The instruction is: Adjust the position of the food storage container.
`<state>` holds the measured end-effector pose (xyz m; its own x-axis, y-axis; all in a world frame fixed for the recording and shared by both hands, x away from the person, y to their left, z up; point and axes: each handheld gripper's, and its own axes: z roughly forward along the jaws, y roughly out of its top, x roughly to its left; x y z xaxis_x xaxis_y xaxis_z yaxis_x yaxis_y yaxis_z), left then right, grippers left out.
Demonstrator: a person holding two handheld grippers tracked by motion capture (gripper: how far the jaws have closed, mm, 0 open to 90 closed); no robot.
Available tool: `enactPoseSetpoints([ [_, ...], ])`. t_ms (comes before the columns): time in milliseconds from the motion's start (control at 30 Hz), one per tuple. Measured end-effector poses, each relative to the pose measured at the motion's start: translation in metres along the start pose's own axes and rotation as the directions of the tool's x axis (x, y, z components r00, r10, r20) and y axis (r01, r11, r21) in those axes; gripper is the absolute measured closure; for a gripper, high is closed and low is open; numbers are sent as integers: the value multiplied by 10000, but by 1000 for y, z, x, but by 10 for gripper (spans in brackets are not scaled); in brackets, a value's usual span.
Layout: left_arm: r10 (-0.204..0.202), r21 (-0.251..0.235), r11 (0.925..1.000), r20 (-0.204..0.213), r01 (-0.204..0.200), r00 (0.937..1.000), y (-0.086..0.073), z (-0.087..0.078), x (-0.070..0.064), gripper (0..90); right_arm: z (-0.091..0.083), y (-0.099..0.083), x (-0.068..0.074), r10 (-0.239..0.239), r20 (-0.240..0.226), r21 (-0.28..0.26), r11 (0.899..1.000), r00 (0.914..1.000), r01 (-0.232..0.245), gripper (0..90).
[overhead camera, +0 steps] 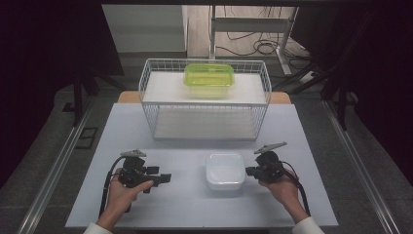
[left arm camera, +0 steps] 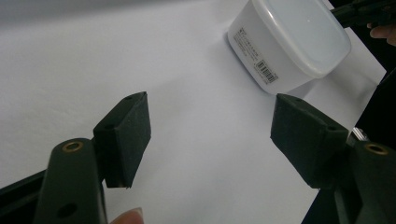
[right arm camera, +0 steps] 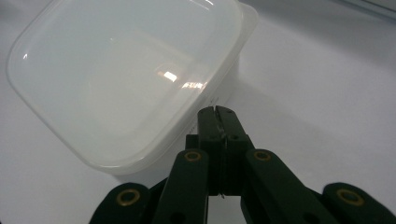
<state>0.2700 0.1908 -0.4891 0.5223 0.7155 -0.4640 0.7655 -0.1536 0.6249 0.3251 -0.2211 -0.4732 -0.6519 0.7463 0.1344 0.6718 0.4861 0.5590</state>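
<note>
Container [overhead camera: 225, 170] sits lower centre of the desk [overhead camera: 185, 204], lid on. Right gripper [overhead camera: 252, 171] is closed empty just beside it; left gripper [overhead camera: 164, 178] is wide open. I'd open the right one before closing in.

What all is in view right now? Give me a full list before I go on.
white lidded container: 1, white with a translucent lid, near middle of the table, between the two grippers; barcode label on one side
green container: 1, yellow-green, on the upper shelf of the wire basket
wire basket: 1, white, two-level, far middle of the table
table: 1, white top
cables: several, dark, on the floor beyond the table
left gripper: 1, black, left of the white container, fingers wide apart, nothing between them
right gripper: 1, black, at the white container's right side, fingers pressed together, holding nothing
hands: 2, one on each gripper, white cuffs at the near edge
</note>
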Motion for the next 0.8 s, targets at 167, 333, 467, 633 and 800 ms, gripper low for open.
enactPoseSetpoints([
  [167, -39, -25, 10000, -25, 39, 10000, 0, 0, 1, 282, 9, 9, 6, -65, -91, -58, 10000, 9999, 65, 889],
  [333, -63, -53, 10000, -80, 62, 9999, 0, 0, 1, 282, 18, 16, 12, -190, -126, -55, 9998, 9997, 190, 888],
  [467, -58, -54, 10000, -90, 58, 9999, 0, 0, 1, 283, 21, 20, 15, -194, -134, -98, 9998, 9997, 192, 889],
  [633, -12, -41, 10000, -88, 12, 10000, 0, 1, 0, 283, 27, 24, 23, -342, -213, -97, 9994, 9992, 340, 888],
  [800, -41, -35, 10000, -115, 41, 9999, 0, 1, 1, 283, 32, 25, 27, -586, -294, 16, 9983, 9979, 586, 888],
])
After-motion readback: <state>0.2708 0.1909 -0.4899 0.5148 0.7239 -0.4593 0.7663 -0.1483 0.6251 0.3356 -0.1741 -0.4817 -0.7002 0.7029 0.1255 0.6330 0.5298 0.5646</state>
